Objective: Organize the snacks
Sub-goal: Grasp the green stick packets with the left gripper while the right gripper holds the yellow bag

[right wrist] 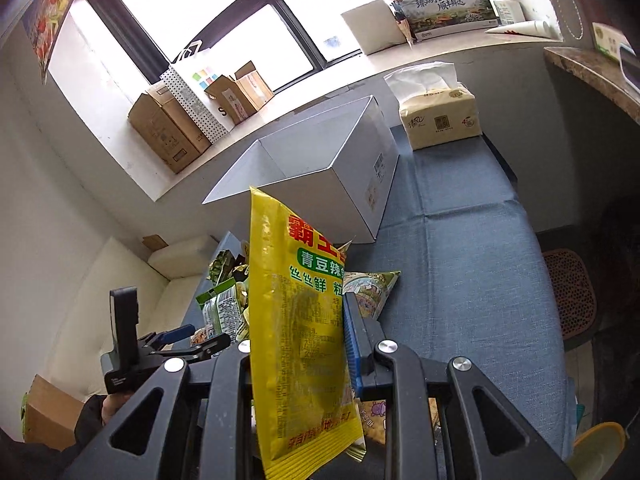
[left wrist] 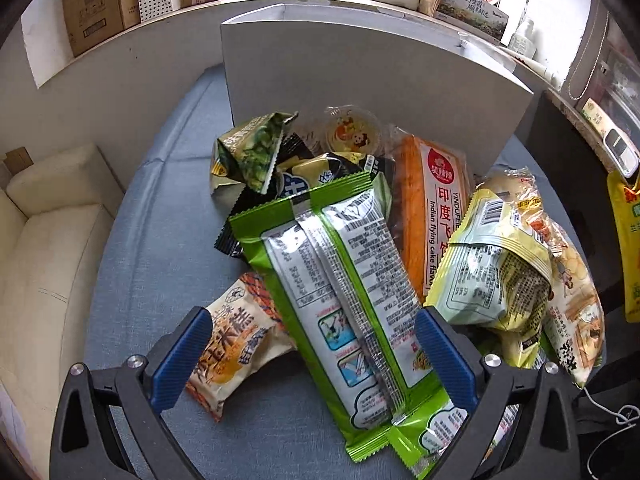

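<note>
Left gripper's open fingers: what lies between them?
In the left wrist view, the left gripper is open over the pile; a long green packet lies back-side up between its fingers, beside a beige rice cake packet.

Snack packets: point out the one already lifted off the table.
The yellow green-pea snack packet, clamped upright in the right gripper above the blue tablecloth. All other packets lie in the pile.

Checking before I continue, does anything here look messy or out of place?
Yes. The snacks lie heaped beside the white box, overlapping every which way, and none shows inside it. Nothing looks spilled or torn.
</note>
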A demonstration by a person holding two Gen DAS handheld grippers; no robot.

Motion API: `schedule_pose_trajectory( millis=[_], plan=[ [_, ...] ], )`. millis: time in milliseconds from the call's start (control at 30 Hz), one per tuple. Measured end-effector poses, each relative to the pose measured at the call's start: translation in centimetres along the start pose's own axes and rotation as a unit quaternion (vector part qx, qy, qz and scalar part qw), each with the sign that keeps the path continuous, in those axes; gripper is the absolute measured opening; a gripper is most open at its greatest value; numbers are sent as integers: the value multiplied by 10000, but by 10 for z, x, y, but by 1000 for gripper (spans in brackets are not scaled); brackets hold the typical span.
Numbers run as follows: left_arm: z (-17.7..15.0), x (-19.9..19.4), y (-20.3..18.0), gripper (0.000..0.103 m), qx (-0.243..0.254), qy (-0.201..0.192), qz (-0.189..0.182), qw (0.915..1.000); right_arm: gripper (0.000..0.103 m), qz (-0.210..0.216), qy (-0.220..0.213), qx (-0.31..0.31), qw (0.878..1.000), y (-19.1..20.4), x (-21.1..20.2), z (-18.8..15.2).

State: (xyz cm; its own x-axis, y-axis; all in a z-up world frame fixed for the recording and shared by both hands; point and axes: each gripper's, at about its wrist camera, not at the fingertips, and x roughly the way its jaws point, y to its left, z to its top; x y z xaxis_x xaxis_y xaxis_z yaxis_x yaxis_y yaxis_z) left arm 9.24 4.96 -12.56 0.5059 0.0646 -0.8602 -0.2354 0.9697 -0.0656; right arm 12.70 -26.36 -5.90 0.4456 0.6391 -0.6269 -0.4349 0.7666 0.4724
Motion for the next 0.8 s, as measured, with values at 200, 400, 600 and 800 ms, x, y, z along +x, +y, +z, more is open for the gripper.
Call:
schedule_pose_trajectory(
  millis=[200,400,600,800],
  plan=[
    [6,12,-29,103,132,-4,623,9980,25,-47,-9,-10,10000,1,2,-2],
    [6,11,-27,82,-21,4,478,9989,25,-63,38,19,10000,0,5,-5],
    [10,10,-20,79,62,-8,542,9985,25,-40,38,-4,10000,3,5,-5],
    [13,-21,-22,72,141,-325,565,9978,25,23,-37,-67,10000,7,3,-4]
  ],
)
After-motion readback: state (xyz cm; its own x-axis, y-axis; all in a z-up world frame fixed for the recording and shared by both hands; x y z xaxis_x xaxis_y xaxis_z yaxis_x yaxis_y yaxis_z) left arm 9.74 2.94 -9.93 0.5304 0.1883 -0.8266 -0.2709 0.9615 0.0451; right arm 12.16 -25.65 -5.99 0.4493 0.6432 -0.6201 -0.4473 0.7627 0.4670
